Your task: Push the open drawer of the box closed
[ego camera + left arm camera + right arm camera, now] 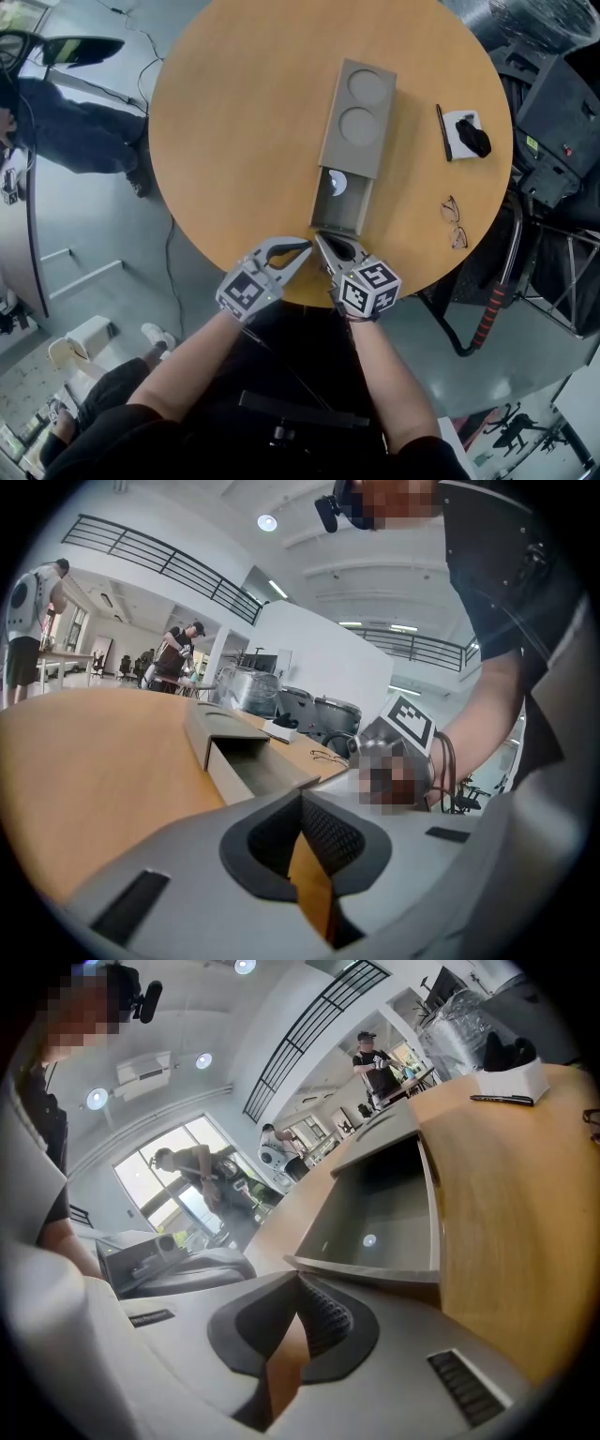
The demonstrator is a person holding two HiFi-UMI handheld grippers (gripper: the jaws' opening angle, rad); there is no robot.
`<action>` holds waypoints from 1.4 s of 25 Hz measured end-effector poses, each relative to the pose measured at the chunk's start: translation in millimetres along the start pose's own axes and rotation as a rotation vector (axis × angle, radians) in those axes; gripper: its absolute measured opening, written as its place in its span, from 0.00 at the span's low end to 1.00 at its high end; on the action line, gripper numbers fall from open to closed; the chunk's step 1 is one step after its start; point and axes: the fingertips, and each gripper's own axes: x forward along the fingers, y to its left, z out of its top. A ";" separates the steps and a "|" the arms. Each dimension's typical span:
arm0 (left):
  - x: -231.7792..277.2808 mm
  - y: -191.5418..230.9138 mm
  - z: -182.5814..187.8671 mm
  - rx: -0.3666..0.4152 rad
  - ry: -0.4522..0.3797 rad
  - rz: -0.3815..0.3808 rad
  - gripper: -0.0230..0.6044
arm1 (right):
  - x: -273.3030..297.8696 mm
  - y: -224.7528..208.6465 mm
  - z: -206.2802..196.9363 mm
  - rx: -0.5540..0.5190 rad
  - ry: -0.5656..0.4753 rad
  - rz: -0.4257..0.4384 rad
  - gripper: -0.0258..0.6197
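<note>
— Which way does the box (359, 117) lie?

— Its long axis runs away from the person, tilted slightly to the right at the far end. Two round recesses sit in its top. The drawer (339, 202) is pulled out of the near end, towards the person (a small pale spot shows on its floor).

— And the tools?

— The left gripper (302, 249) and right gripper (323, 242) are side by side at the table's near edge. Each has its jaws brought together at the tips, with nothing between them. The right one's tips are right at the drawer's front wall; I cannot tell if they touch.

— The surface?

— A round wooden table (234, 141). A pen (442, 131) and a pair of glasses (455, 222) lie to the right, well apart from the box.

— The room?

— A grey floor (103, 234), white walls, a railed upper gallery (159, 555), ceiling lights and people standing far behind.
</note>
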 end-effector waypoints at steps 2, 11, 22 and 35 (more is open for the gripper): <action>1.0 4.9 0.1 -0.001 0.003 0.001 0.09 | 2.9 -2.8 5.6 -0.003 -0.006 -0.003 0.05; 10.9 27.1 7.2 0.003 0.000 -0.002 0.09 | 15.4 -14.9 34.9 -0.013 -0.031 -0.024 0.05; 20.8 53.0 16.6 -0.005 0.008 -0.021 0.09 | 31.3 -25.6 57.8 -0.015 -0.039 -0.053 0.05; 42.4 83.3 34.4 -0.007 0.017 -0.045 0.09 | 44.6 -46.2 87.0 -0.018 -0.039 -0.080 0.05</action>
